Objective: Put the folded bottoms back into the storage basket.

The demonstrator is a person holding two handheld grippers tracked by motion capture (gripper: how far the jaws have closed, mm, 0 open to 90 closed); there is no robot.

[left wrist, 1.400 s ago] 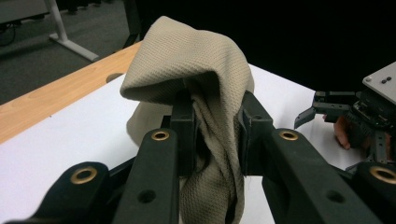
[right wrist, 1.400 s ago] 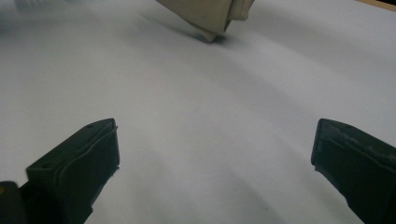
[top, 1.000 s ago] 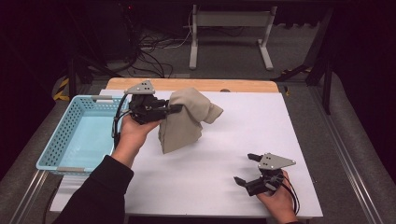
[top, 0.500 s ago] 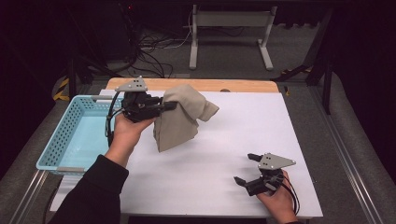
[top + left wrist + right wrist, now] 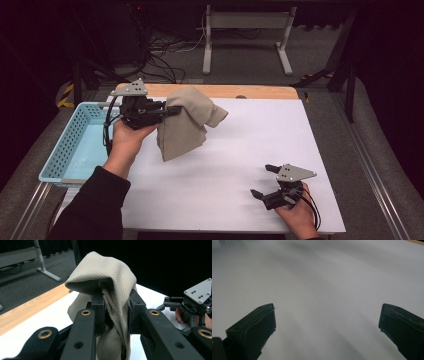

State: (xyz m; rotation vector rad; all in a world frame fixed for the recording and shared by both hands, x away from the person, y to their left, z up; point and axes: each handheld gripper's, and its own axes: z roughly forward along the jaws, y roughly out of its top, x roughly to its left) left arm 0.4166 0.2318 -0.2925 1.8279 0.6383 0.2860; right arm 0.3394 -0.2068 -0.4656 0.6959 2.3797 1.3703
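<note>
Cloth (image 5: pixel 186 126) lifted at desk's (image 5: pixel 235 165) far left, L gripper (image 5: pixel 169 112) fingers clamped on it.
Blue basket (image 5: pixel 75 145) just left of L hand; cloth's lower folds hang w/ bottom edge near desk, contact unclear. R gripper (image 5: pixel 264 181) near front right, fingers wide apart, nothing between.

Left gripper (image 5: pixel 172 112) raised near the table's far-left area, jaws clamped on beige cloth (image 5: pixel 186 125), left hand (image 5: pixel 129 137) gripping it, dark sleeve reaching in from near-left. Right gripper (image 5: pixel 262 181) low by near-right corner, jaws spread wide, right hand (image 5: pixel 296 216) behind it.
</note>
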